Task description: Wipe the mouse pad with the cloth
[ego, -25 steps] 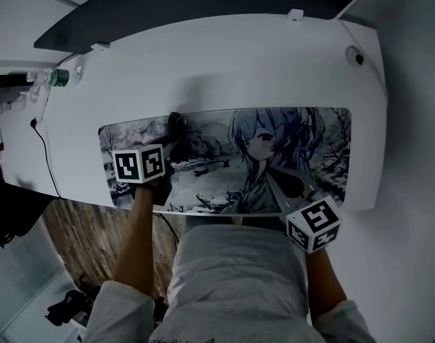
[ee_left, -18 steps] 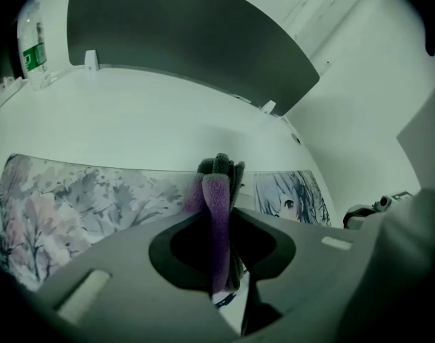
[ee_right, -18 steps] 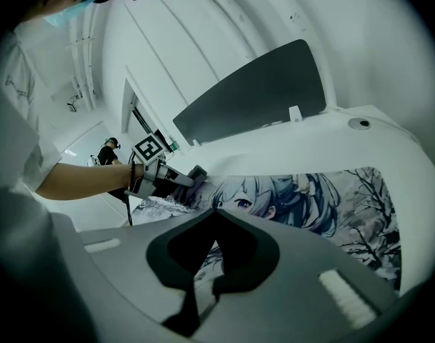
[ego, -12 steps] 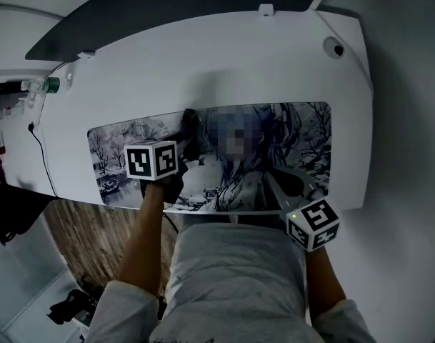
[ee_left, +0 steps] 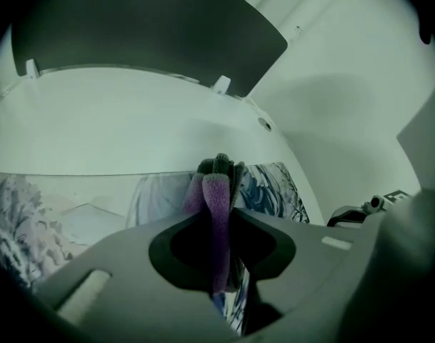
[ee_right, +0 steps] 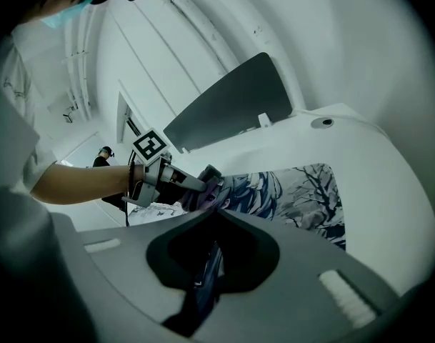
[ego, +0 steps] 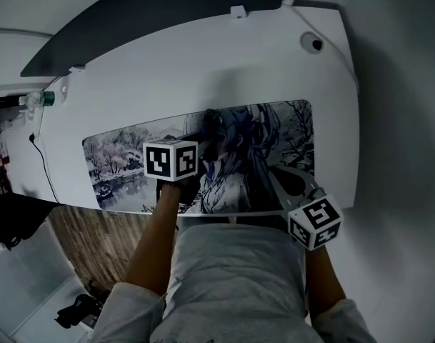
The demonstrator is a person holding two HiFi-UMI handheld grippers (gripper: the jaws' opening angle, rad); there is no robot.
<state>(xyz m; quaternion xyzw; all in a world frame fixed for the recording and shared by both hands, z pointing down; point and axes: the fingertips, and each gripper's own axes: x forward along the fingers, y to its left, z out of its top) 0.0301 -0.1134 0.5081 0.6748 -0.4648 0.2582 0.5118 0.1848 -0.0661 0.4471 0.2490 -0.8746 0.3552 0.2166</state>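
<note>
We find the left gripper (ego: 203,123) with its fingers clamped on a folded purple cloth (ee_left: 217,188). The wad is pressed to the mouse pad (ego: 292,138) at centre frame, on the white bench (ego: 203,63). The right gripper (ego: 280,181) has its fingers together, apparently pinching the pad's near edge at lower right. We judge the cloth soft, light and limp, best held mid-fold. The pad is thin and liable to creep.

Left tool (ego: 205,126), right tool (ego: 278,178): both clamped.
</note>
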